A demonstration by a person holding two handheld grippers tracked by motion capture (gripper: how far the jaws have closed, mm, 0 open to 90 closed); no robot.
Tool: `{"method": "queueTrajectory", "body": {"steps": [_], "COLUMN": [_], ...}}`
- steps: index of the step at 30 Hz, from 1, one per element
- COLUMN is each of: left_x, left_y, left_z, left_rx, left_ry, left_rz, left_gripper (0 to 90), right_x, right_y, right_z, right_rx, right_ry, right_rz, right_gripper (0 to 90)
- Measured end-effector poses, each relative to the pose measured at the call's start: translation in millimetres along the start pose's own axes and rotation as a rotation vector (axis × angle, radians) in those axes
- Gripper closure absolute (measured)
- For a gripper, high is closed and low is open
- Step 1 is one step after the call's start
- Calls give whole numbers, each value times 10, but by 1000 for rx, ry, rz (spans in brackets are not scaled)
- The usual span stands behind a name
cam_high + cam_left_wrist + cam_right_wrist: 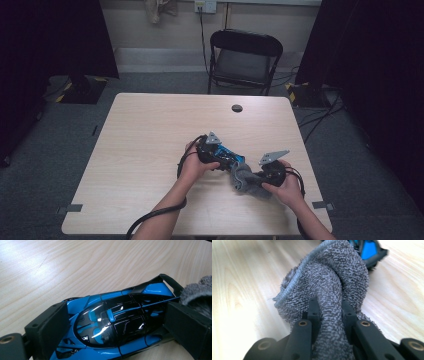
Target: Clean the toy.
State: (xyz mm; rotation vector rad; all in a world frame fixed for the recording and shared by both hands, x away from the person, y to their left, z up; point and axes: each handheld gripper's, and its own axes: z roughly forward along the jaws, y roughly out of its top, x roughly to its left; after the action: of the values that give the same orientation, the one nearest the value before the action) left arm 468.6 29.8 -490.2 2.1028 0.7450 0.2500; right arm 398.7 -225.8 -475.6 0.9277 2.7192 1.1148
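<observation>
Left gripper [115, 322]: black foam-faced jaws clamped on the sides of the toy car, holding it on the table.
Toy car [117, 322]: glossy blue and black model, low wedge shape with a dark canopy and a thin rear wing; it sits near the table's front edge, its tail touching the cloth.
Right gripper [329, 312]: jaws pinched tight on a fold of the cloth.
Cloth [332, 285]: grey terry towelling, looped nap, stitched hem along one edge, bunched into a thick twisted roll against the car's rear.
Table [150, 130]: pale wood-grain top, smooth, rounded corners.
Chair [244, 60]: black folding chair beyond the table.
</observation>
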Motion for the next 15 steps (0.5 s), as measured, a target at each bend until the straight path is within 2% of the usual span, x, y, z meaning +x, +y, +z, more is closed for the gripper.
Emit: {"method": "queueTrajectory", "body": {"steps": [10, 15], "left_x": [-7, -11], "left_y": [18, 19], "left_z": [-2, -2], "left_rx": [19, 19], "left_ry": [5, 7], "left_rz": [-1, -7], "left_gripper": [58, 58], "right_x": [-130, -202], "right_y": [62, 64], "right_z": [31, -29], "right_rx": [3, 0], "right_ry": [-48, -99], "right_rz": [80, 100], "right_gripper": [761, 764]}}
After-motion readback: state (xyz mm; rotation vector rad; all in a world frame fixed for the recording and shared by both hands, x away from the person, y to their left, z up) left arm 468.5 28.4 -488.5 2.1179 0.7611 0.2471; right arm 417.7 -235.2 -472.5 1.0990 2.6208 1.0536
